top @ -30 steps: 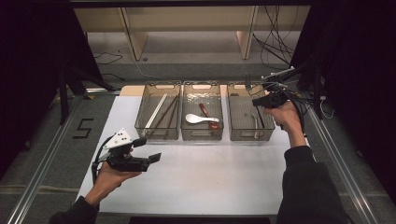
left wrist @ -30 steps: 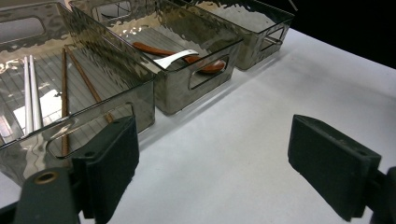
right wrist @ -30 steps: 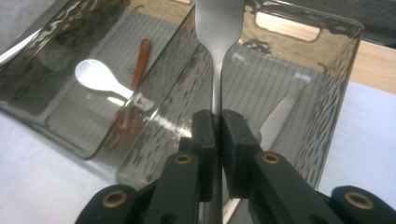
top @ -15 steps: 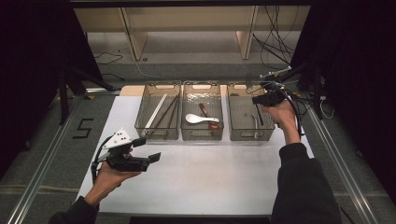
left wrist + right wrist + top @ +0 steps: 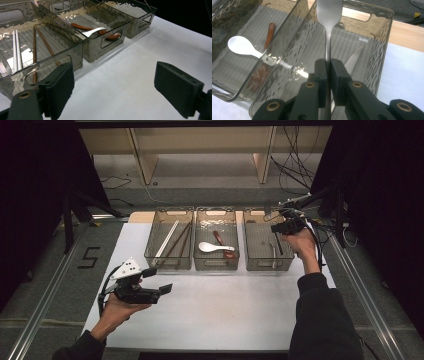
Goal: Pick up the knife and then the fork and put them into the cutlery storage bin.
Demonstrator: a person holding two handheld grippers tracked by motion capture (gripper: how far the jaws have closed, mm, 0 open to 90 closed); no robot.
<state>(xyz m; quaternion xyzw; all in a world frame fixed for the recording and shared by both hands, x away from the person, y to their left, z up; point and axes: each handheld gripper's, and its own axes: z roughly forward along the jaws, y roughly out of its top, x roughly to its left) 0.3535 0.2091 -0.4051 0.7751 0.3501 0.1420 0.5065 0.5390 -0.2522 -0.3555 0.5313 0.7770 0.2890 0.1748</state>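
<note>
right gripper (image 5: 327, 62) has its jaws pinched almost together on the handle of a metal utensil (image 5: 329, 15), a flat steel handle that widens at the far end. The working end is hidden behind the jaws, so can't tell what kind it is. In the right gripper view its long axis runs straight up from the jaws, wide end pointing away from the hand. It's held over the right-hand bin (image 5: 267, 245), near the table's far right corner

left gripper (image 5: 113, 82) is wide open with nothing between the pads, sitting out over the white table (image 5: 225, 310) near its left edge, aimed at the bins

count: three clear bins in a row along the far edge. Left bin (image 5: 169, 245) has a white chopstick pair (image 5: 16, 50) and a brown pair (image 5: 41, 41). Middle bin (image 5: 216, 242) has one white spoon (image 5: 209, 247) and one brown spoon (image 5: 222, 245). One knife (image 5: 353, 60) lies in the right-hand bin
</note>
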